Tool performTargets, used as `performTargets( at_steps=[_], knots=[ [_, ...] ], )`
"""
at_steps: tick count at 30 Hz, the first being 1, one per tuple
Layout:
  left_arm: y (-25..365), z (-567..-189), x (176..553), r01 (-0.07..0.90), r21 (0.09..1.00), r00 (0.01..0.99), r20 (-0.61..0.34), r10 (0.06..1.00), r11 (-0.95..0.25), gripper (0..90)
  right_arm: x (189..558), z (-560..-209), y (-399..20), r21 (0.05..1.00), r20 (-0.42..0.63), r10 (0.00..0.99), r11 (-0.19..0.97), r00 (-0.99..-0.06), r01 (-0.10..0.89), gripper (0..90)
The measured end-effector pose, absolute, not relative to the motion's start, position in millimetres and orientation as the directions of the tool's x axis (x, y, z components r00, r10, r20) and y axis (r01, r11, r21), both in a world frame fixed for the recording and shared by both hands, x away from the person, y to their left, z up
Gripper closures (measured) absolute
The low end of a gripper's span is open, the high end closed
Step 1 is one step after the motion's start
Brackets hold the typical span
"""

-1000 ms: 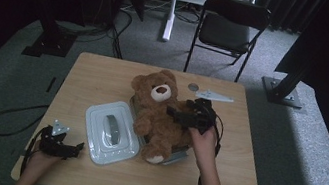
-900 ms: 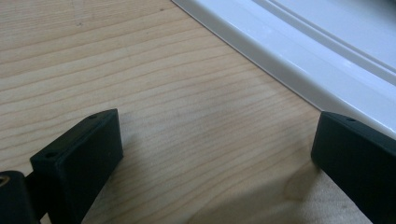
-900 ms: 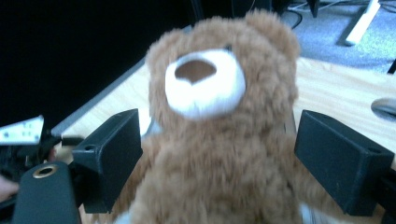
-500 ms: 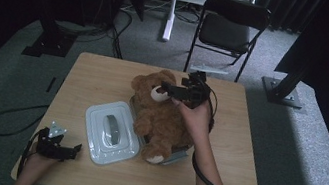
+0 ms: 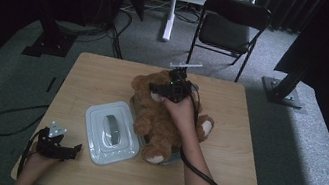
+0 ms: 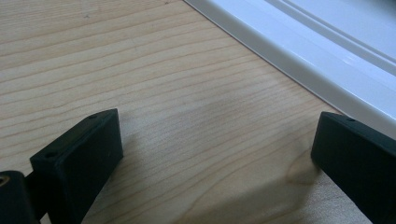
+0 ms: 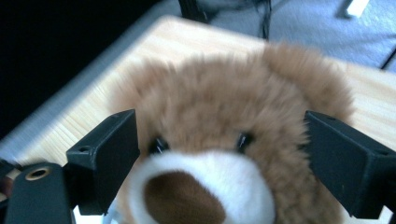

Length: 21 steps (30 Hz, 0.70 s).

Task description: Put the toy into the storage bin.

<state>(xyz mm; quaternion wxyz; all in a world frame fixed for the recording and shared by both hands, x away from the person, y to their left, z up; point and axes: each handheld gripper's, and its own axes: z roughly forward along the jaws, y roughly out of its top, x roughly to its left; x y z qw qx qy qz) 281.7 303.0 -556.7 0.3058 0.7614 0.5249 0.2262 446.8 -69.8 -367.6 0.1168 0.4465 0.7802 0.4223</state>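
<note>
Teddy bear [image 5: 168,121] on its back, head toward the table's far edge, right gripper [image 5: 157,89] wide.

The table [image 5: 103,82] is seen from above and from the person's side in the high view, facing forward and down, with floor and a chair [image 5: 231,27] beyond. The left gripper view is held very close to the tabletop [image 6: 140,93], with the edge of the white lid [image 6: 327,51] taken in; that lid [image 5: 111,132] is shared with the high view. The right gripper view is aimed closely at the bear [image 7: 224,140], also seen from above [image 5: 162,122].
</note>
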Motion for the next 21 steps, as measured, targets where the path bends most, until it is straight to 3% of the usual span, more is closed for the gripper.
performTargets(
  at_steps=[16,21],
  knots=[
    [302.6,-556.7,281.7,0.662,0.703,0.344,0.021,0.939,-0.259,2.7,429.4,-392.4,-61.6,0.721,0.109,0.785,0.360,-0.610,0.592,19.8],
    [302.6,-556.6,281.9,0.662,0.702,0.345,0.022,0.938,-0.260,2.7,429.9,-406.9,-52.9,0.660,0.098,0.769,0.425,-0.632,0.620,20.7]
  ],
)
